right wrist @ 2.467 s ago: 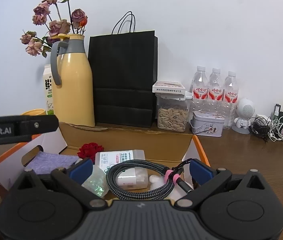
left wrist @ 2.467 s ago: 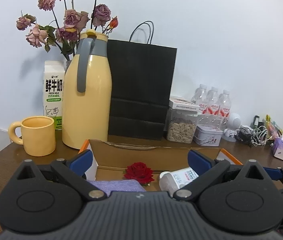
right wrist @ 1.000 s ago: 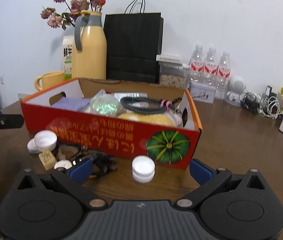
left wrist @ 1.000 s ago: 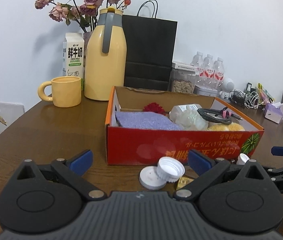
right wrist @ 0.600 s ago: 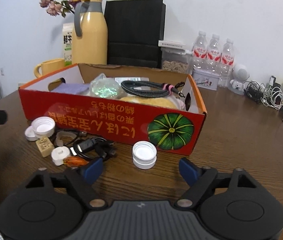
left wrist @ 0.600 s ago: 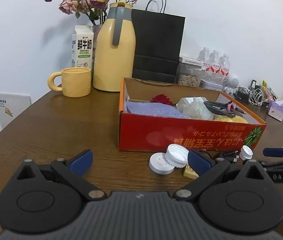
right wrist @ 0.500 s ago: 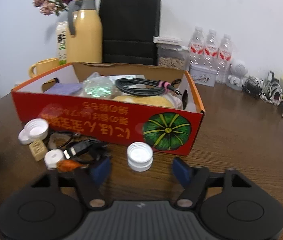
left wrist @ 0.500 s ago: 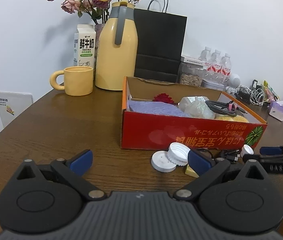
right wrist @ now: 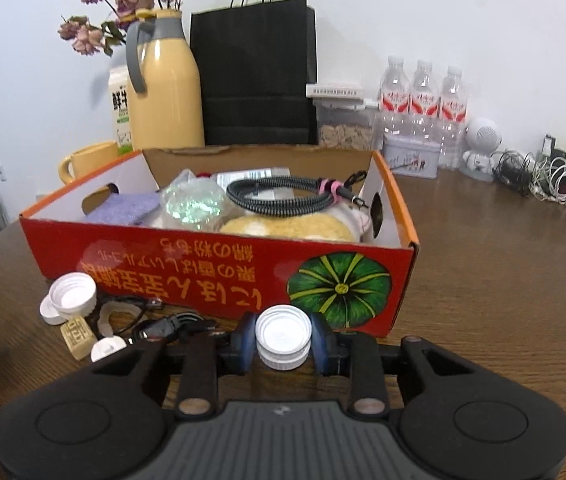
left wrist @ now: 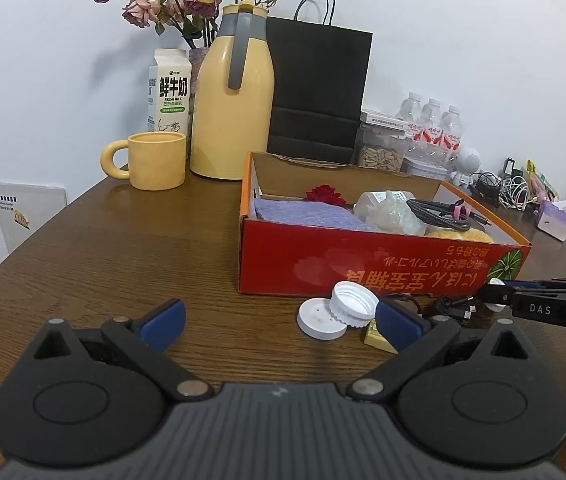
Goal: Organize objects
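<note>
Right wrist view | right gripper (right wrist: 283,340) jaws clamp white cap (right wrist: 283,336) | left gripper (left wrist: 279,320) jaws wide, empty | risk: smooth round cap may slip out when lifted toward red box (right wrist: 211,276)

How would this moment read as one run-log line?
right gripper: shut on white plastic bottle cap | left gripper: open, empty | red cardboard box: part filled

Dark wooden table (left wrist: 131,248) bearing a red cardboard box (left wrist: 363,268), yellow mug (left wrist: 155,160), yellow jug (left wrist: 235,108), loose white caps (left wrist: 339,312).
</note>
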{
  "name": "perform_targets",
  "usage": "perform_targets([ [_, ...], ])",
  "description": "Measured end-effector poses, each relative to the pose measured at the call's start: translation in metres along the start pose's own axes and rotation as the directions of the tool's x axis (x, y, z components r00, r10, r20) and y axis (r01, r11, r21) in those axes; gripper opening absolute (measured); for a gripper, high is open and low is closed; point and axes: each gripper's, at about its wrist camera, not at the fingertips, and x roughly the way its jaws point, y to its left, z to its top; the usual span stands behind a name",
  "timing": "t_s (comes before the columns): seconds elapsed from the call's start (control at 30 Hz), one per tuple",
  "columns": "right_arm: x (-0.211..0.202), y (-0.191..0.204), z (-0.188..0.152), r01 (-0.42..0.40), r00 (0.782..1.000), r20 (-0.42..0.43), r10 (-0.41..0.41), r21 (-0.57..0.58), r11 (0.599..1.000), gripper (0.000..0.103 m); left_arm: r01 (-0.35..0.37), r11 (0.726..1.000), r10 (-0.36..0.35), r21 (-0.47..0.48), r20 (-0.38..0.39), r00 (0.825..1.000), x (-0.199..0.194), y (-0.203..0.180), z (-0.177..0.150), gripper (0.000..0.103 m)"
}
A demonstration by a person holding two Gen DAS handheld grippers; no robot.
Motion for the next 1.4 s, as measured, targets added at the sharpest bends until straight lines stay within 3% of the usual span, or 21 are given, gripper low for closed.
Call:
perform_targets([
  [0.47, -0.031, 0.007, -0.009, 0.032, 0.988, 0.152, -0.026, -0.036, 0.999, 0.027, -0.02, 1.0, 0.02, 0.002, -0.064, 0.998, 0.014, -0.005, -0.002, 0.103],
  [0.77, -0.034, 0.01, -0.01, 0.042, 0.984, 0.174, -0.032, -0.05, 0.998, 0.028, -0.024, 0.999, 0.026, 0.033, -0.087, 0.996, 0.027, -0.017, 0.001, 0.103],
  [0.97, -0.035, 0.011, -0.011, 0.042, 0.983, 0.179, -0.033, -0.052, 0.998, 0.028, 0.004, 0.992, 0.005, 0.124, -0.074, 0.997, 0.044, -0.041, 0.008, 0.103],
  [1.17, -0.035, 0.011, -0.011, 0.041, 0.983, 0.179, -0.031, -0.053, 0.998, 0.027, 0.037, 0.982, -0.022, 0.184, -0.082, 0.996, 0.06, -0.065, 0.009, 0.077],
  [1.4, -0.036, 0.01, -0.009, 0.031, 0.983, 0.181, -0.022, -0.048, 0.998, 0.027, 0.015, 0.98, 0.006, 0.2, -0.105, 0.994, 0.072, -0.071, 0.003, 0.041],
])
